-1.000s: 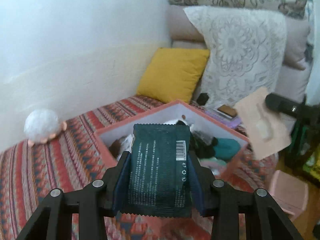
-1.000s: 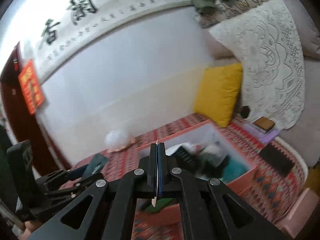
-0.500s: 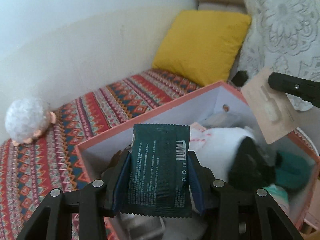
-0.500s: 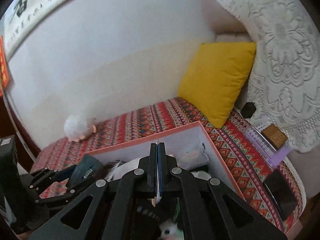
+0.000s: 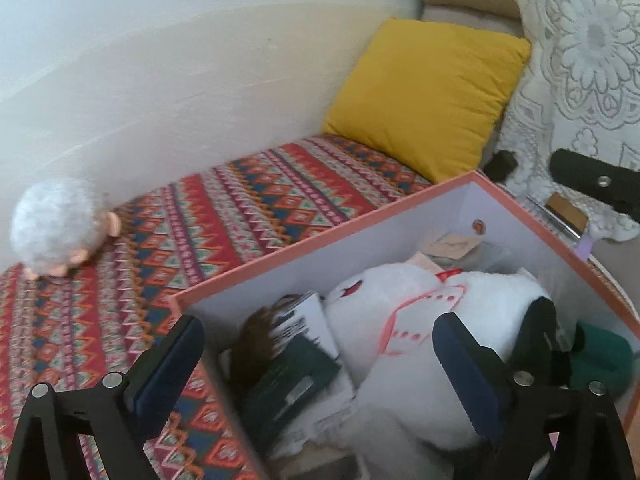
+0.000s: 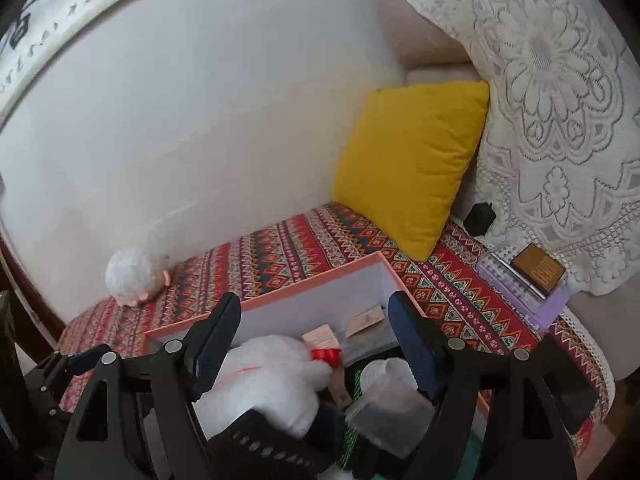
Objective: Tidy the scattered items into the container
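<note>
Both grippers hang over the box (image 5: 532, 220), so anything let go falls inside; left gripper (image 5: 320, 360) spread, empty; right gripper (image 6: 316, 344) likewise; packet (image 5: 288, 384) lies inside beside the plush (image 5: 400, 320); doll (image 5: 56, 226) outside on the bedspread (image 5: 240, 208).

One pink box (image 5: 400, 216), one yellow cushion (image 5: 424, 92), one grey-haired doll (image 5: 56, 228), two hand-held grippers (image 5: 320, 356).

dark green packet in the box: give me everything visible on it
The dark green packet is a flat foil-like sachet with pale print and a white barcode patch. It lies tilted inside the pink-rimmed box, near its left wall, resting on papers, against the white plush toy and a brown furry item. The open left gripper is not touching it.
</note>
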`<state>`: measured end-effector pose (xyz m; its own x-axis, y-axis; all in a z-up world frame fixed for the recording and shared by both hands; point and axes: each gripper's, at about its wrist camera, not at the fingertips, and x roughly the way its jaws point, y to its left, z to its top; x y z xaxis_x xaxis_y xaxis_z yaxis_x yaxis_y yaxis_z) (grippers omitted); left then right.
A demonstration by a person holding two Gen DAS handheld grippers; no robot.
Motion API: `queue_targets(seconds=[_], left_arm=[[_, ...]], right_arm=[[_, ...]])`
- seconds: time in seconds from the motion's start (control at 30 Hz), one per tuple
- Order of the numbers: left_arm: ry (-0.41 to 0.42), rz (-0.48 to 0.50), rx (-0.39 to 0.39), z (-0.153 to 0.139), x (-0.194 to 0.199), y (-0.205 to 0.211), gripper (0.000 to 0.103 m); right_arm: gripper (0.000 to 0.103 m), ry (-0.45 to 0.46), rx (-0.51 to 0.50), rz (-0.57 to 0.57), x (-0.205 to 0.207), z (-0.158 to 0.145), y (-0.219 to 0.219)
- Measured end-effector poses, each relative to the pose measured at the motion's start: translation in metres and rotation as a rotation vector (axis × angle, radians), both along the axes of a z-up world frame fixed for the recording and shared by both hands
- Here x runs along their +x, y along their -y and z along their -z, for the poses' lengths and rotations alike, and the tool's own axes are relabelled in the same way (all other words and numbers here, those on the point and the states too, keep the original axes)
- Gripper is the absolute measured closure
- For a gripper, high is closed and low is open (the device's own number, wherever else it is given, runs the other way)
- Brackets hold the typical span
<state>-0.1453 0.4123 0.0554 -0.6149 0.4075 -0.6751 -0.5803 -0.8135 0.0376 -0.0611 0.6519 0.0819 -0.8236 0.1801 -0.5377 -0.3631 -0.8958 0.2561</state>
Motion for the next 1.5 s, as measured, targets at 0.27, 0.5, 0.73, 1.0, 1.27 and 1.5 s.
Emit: queue_targets(seconds=[0.27,0.5,0.73,1.0,1.27,1.5], left_arm=[[-0.039,-0.049,0.047,-0.030,0.084,0.056,0.001],[-0.024,-0.070,0.048,-0.031,0.169,0.107,0.001],[-0.038,-0.082,0.002,-0.027,0.245,0.157,0.000],[-0.059,-0.052,0.029,-0.031,0.319,0.204,0.000],[-0.092,0.005,0.041,-0.037,0.361,0.217,0.000],[-0.129,0.044,0.065,-0.047,0.379,0.213,0.000]], right_arm=[[0.019,-0.045,0.024,-0.031,0.085,-0.029,0.065],[0.018,0.017,0.051,-0.056,0.171,-0.023,0.151],[0.016,0.067,0.085,0.009,0.262,-0.006,0.218],[0.015,0.082,0.088,0.047,0.342,0.000,0.266],[0.015,0.081,0.114,0.068,0.394,-0.005,0.291],[0.014,0.065,0.130,0.079,0.409,-0.017,0.290]])
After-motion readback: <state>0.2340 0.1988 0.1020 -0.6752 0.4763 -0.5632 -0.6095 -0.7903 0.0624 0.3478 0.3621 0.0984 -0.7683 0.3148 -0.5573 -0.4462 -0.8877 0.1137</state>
